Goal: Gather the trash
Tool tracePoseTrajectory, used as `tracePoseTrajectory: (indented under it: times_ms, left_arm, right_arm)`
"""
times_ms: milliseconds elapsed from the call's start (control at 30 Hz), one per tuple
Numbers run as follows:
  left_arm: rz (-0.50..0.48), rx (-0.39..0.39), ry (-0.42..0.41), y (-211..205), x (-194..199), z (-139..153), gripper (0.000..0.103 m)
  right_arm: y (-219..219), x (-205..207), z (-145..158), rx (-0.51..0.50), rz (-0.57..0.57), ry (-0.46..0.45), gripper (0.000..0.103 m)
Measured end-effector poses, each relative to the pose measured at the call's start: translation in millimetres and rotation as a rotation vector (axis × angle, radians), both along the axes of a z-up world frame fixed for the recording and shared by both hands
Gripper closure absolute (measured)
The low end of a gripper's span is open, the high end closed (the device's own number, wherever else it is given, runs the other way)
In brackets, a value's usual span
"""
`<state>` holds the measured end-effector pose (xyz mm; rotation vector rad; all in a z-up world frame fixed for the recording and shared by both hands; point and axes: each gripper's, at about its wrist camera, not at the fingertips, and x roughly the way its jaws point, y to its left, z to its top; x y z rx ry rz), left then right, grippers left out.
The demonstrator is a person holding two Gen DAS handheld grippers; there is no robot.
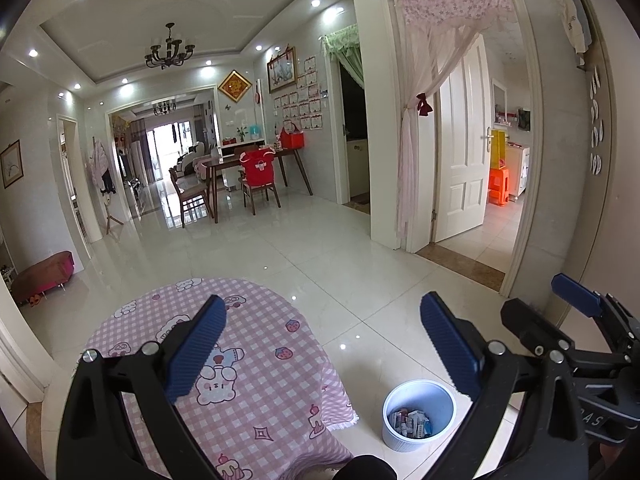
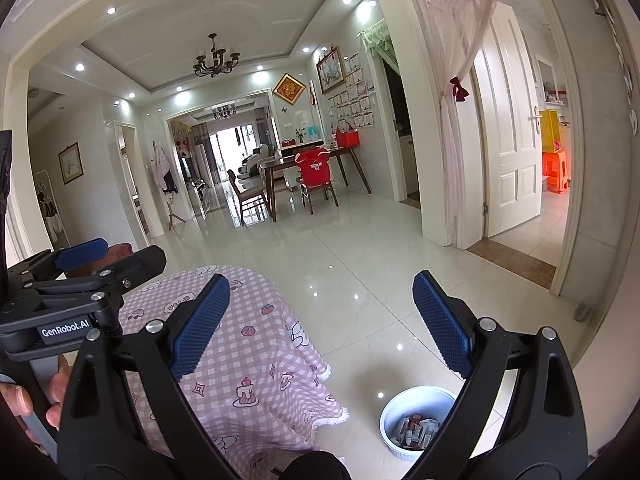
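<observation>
Both claws spread wide, empty: left claw (image 1: 320,350), right claw (image 2: 320,330). Wastebasket (image 1: 419,414) holding crumpled wrappers (image 1: 412,423) on floor, right of pink-clothed desk (image 1: 248,380), below and nearer right claw.

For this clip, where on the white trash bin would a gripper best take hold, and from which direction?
Probably the top rim of the trash bin, approached from above, one finger inside the wall and one outside. It stands upright on the floor beside the pink checked tablecloth, its mouth open, and the wrappers lie low inside, leaving the upper wall free. Its round body looks too wide to span.
</observation>
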<state>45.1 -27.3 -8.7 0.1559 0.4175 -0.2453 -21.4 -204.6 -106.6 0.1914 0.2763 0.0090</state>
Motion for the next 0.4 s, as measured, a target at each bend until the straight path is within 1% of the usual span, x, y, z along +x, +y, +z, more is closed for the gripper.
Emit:
tracePoseTrajectory:
  times_ms: [100,267,333,400]
  left_arm:
    - [-0.003,-0.004,0.011,3.9,6.0,-2.8,0.007]
    - [0.013,-0.014,0.041,19.4,22.5,-11.4,0.007]
    - [0.035,-0.019,0.062,29.2,33.4,-16.6,0.007]
    - [0.066,-0.021,0.085,40.6,45.9,-23.3,0.007]
  right_arm:
    - [13.5,-0.6,-0.6,-0.006,0.002,0.011,0.012]
    - [34.1,10.8,0.1,-0.019,0.019,0.037,0.012]
    - [46.5,18.9,-1.2,-0.026,0.034,0.054,0.012]
    - [67.7,30.4,-3.3,-0.035,0.057,0.076,0.012]
